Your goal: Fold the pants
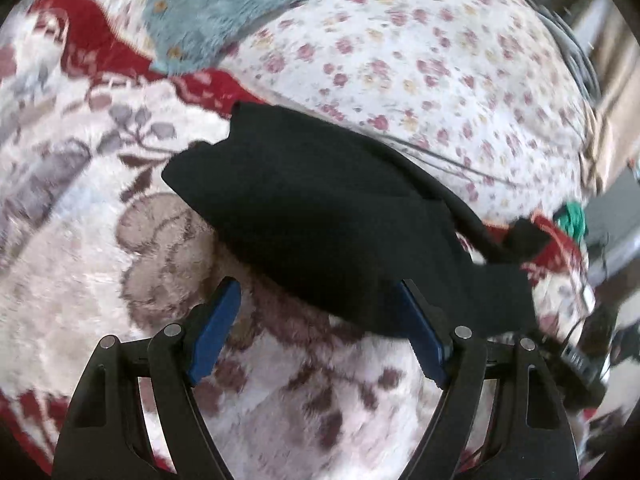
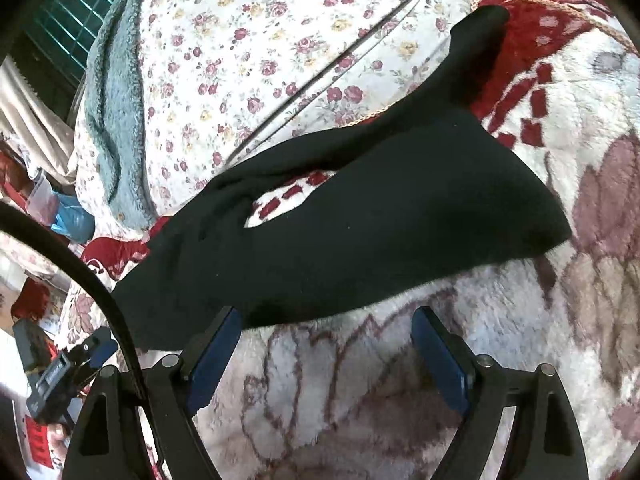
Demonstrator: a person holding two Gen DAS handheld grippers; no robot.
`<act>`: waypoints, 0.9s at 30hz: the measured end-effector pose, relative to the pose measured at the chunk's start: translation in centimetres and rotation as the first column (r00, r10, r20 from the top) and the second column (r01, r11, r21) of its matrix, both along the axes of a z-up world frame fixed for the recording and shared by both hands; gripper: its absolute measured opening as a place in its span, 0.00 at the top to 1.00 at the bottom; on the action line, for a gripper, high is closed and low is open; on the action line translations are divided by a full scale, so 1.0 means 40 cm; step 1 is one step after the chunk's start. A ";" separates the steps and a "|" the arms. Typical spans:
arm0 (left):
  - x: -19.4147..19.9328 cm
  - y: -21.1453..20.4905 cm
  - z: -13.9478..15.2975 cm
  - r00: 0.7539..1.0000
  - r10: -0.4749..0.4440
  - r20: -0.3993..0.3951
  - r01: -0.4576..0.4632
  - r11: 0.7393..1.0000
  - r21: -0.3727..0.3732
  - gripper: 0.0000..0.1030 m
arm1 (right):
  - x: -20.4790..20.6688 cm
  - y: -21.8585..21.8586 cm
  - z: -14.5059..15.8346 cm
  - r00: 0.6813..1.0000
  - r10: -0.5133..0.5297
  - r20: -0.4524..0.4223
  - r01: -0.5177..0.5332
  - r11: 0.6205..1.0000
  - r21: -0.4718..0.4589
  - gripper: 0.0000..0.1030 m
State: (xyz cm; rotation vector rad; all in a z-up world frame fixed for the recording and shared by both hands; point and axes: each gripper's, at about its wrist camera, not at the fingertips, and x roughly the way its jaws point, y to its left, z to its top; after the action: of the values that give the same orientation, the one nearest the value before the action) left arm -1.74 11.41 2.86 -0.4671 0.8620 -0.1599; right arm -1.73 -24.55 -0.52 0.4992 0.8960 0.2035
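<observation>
Both your grippers are at full spread and empty. The left gripper [image 1: 320,320] points down at the fleece blanket [image 1: 80,264]; the black pants [image 1: 320,216] lie just ahead of it, their near hem crossing its right fingertip [image 1: 412,304]. No pad presses on the cloth.

The right gripper [image 2: 324,340] has the pants [image 2: 380,232] just past its tips, with the near hem at its left fingertip [image 2: 224,328] and bare blanket [image 2: 360,400] between the jaws.

The pants lie bunched across the blanket's red border, up against the floral sheet [image 2: 248,40]. A teal fleece [image 1: 224,12] sits near the far edge. Possibly one leg trails off towards that border; motion blur makes it hard to call.
</observation>
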 end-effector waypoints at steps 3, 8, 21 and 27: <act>0.035 -0.002 -0.017 1.000 0.021 -0.006 -0.021 1.000 -0.002 0.23 | 0.016 -0.017 -0.009 0.999 0.000 0.036 -0.001 0.999 0.033 0.16; 0.092 -0.018 -0.020 0.999 0.034 0.024 -0.034 0.999 0.040 0.23 | 0.050 -0.044 -0.024 0.999 -0.018 0.028 0.015 0.994 0.106 0.16; 0.115 -0.101 0.018 0.994 -0.102 0.036 0.095 0.983 0.156 0.91 | 0.049 -0.057 -0.017 0.999 -0.018 0.049 0.013 0.995 0.099 0.84; 0.060 -0.039 0.103 0.989 -0.114 0.097 0.096 0.981 0.169 0.91 | -0.007 -0.010 0.030 0.997 0.043 0.061 -0.050 0.993 0.110 0.88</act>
State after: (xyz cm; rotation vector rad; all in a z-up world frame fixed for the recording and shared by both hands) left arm 0.67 9.87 6.97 -0.2570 0.7881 -0.2076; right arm -2.02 -24.94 0.67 0.5739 0.8423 0.3106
